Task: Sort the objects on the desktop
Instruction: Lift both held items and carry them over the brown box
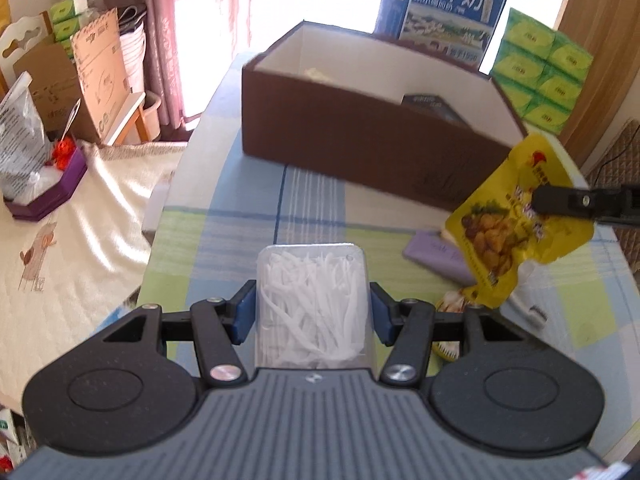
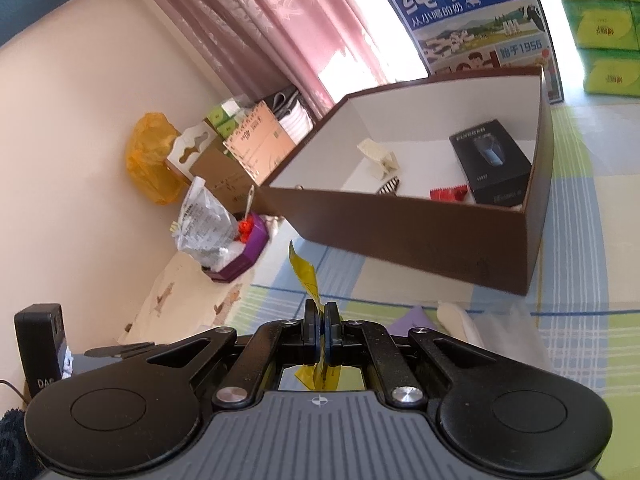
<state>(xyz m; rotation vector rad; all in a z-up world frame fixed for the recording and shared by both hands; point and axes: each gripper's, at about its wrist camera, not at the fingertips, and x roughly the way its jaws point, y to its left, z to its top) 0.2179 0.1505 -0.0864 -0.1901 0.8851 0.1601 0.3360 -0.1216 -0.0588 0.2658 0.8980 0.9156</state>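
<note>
My left gripper is shut on a clear plastic box of white floss picks, held above the checked tablecloth in front of the brown open box. My right gripper is shut on a yellow snack pouch, seen edge-on in the right wrist view. The pouch also shows in the left wrist view, lifted at the right with the right gripper's finger on it. The brown box holds a black carton, a white clip, a striped item and a red packet.
A purple pack and other small items lie on the tablecloth under the pouch. A blue milk carton and green tissue packs stand behind the box. A bed with a purple tray is at the left.
</note>
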